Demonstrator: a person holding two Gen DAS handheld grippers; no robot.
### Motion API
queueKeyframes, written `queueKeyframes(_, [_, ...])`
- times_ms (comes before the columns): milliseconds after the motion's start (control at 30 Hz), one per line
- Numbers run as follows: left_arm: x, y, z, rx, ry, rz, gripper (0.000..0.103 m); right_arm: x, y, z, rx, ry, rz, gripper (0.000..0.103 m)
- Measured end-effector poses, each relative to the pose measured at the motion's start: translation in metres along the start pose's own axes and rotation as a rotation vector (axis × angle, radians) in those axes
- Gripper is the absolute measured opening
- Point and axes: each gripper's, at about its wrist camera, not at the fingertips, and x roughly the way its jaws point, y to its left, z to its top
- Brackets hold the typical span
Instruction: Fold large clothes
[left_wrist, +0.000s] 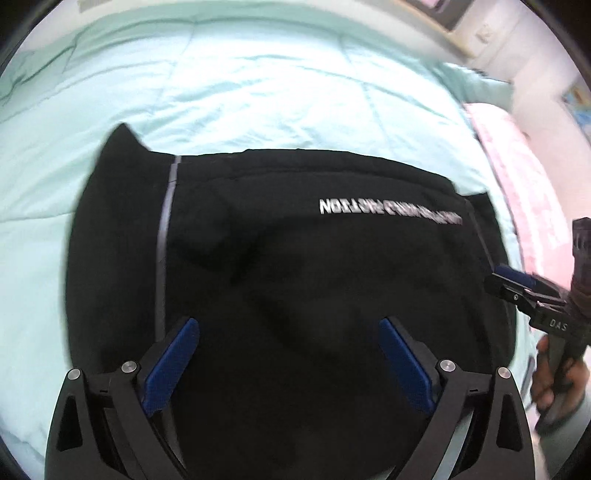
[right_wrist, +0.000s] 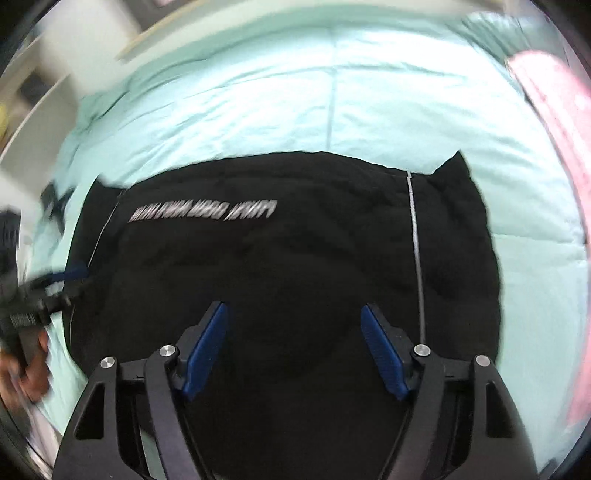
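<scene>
A black garment (white lettering, grey stripes) lies on a mint quilt beside pink bedding.

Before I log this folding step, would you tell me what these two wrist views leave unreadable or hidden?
- White lettering on the black garment: motion-blurred in both views, unreadable.
- Garment's near edge: behind the left gripper in the left view, the right gripper in the right view.
- Pink bedding: blurred, cut off at the rim in both views.
</scene>
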Motion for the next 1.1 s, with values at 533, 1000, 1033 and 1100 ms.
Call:
queueKeyframes(533, [-0.028, -0.001, -0.052, -0.010, -0.033, 0.052, 0.095, -0.031, -0.026, -0.036, 0.070, 0.048, -0.013, 0.069])
queueKeyframes(1000, [-0.067, 0.145, -0.013, -0.326, -0.079, -0.170, 0.095, -0.051, -0.126, -0.027, 0.307, -0.069, 0.002, 0.071])
queueKeyframes(1033, [-0.056, 0.149, -0.013, -0.351, -0.063, -0.214, 0.095, -0.044, -0.127, -0.026, 0.306, -0.062, 0.007, 0.071])
queueKeyframes(1100, [-0.034, 0.162, -0.015, -0.423, -0.004, -0.273, 0.095, -0.030, -0.132, -0.024, 0.307, -0.035, 0.008, 0.071])
